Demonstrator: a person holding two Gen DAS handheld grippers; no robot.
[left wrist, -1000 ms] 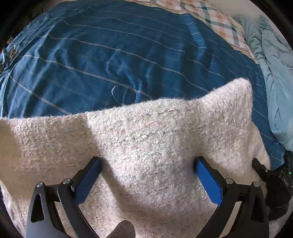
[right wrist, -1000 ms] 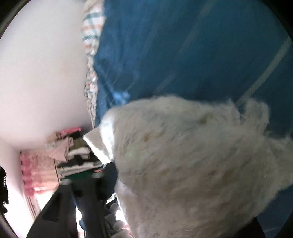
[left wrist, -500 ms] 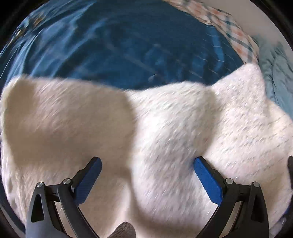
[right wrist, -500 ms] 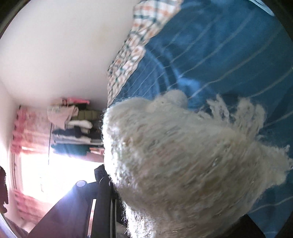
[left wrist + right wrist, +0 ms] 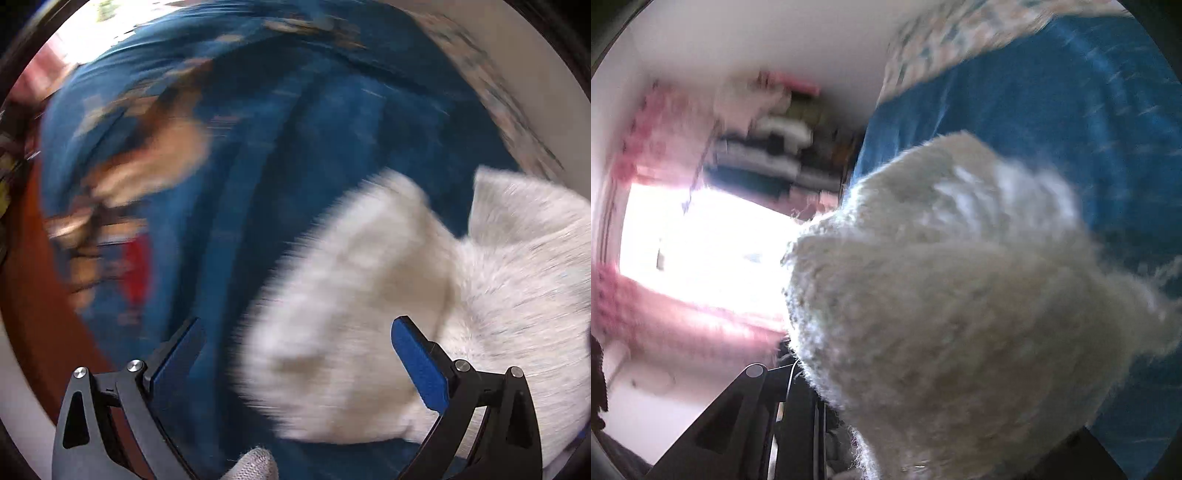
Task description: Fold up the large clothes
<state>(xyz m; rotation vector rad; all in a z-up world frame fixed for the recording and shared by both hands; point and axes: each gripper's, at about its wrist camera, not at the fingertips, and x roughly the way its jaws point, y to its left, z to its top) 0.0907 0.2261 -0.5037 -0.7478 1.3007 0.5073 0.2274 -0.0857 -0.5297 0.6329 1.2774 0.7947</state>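
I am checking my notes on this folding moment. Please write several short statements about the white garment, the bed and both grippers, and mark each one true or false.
1. The left gripper stands with its blue pads wide apart. True.
2. The left gripper pinches the white fuzzy garment between its pads. False: the pads press on nothing; the cloth lies below the open jaws.
3. The bed cover is blue. True.
4. The garment in front of the right wrist camera lies flat on the bed. False: it is bunched up close to the lens, hiding the right gripper's fingertips.
5. A bright window shows in the right wrist view. True.
6. The garment is dark red. False: it is white and fuzzy.
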